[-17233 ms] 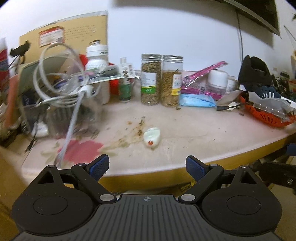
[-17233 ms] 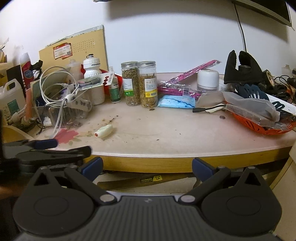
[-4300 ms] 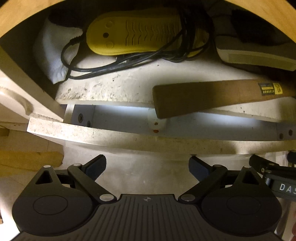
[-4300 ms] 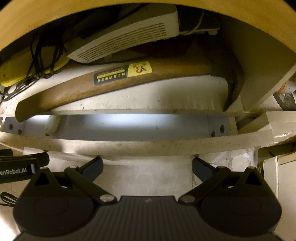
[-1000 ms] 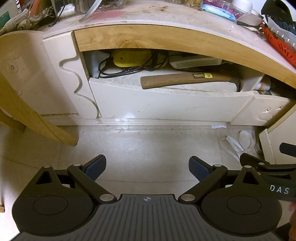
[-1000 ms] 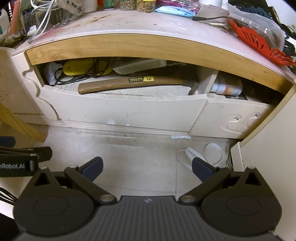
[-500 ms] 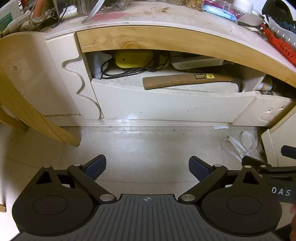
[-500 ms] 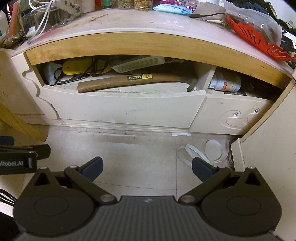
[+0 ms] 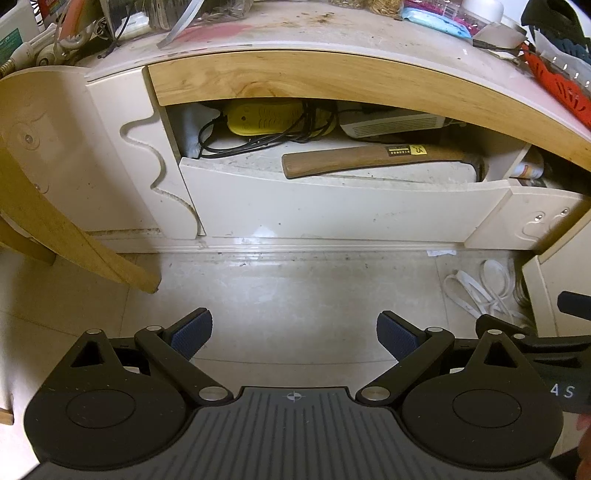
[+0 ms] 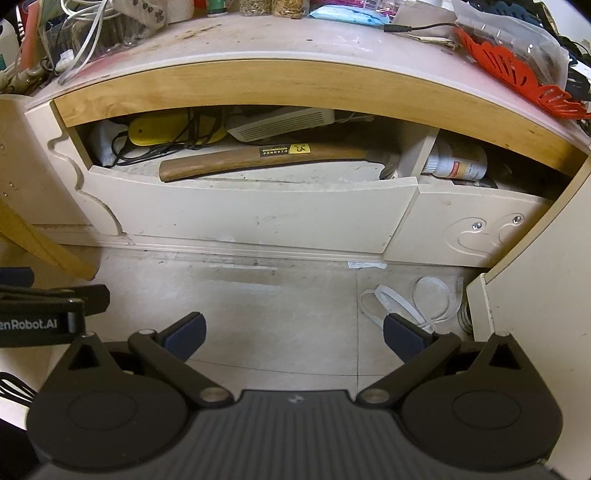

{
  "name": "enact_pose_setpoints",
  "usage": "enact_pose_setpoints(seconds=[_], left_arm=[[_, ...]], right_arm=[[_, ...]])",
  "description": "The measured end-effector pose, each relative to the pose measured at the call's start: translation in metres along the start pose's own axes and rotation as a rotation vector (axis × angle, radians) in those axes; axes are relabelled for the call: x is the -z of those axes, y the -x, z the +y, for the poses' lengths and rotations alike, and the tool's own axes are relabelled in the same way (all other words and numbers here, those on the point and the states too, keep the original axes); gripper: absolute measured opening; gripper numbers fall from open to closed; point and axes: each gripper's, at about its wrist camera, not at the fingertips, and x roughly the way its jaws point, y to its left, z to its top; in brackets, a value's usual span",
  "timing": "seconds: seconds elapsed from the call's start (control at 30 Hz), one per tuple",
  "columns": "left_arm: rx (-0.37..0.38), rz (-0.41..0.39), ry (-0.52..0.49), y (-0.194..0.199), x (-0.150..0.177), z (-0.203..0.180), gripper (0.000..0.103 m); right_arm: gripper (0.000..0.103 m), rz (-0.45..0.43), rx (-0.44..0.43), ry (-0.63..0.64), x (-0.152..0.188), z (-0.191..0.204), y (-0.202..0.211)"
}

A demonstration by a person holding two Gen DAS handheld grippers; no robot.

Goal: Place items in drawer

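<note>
Holding both grippers level above the floor, well back from the drawer (image 9: 332,206), I see the left gripper (image 9: 294,334) and right gripper (image 10: 293,334) spread wide, empty. Drawer looks shut, though I can't be sure.

A wooden-handled hammer (image 9: 376,159) is seen lying crosswise in the recess under the worktop (image 9: 332,33). Behind it, a yellow device (image 9: 266,117) wrapped in black cable (image 9: 255,142) is seen, with a white vented box (image 9: 395,124) beside it. White straps (image 10: 410,301) are left on the floor.
</note>
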Motion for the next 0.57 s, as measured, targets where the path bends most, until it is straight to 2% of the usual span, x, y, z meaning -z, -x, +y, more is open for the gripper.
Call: enact_pose_setpoints(seconds=[0.57], left_arm=[[-0.007, 0.010, -0.001, -0.0013, 0.0008, -0.0020, 0.099]], right_arm=[[0.103, 0.003, -0.008, -0.006, -0.0002, 0.0013, 0.0018]])
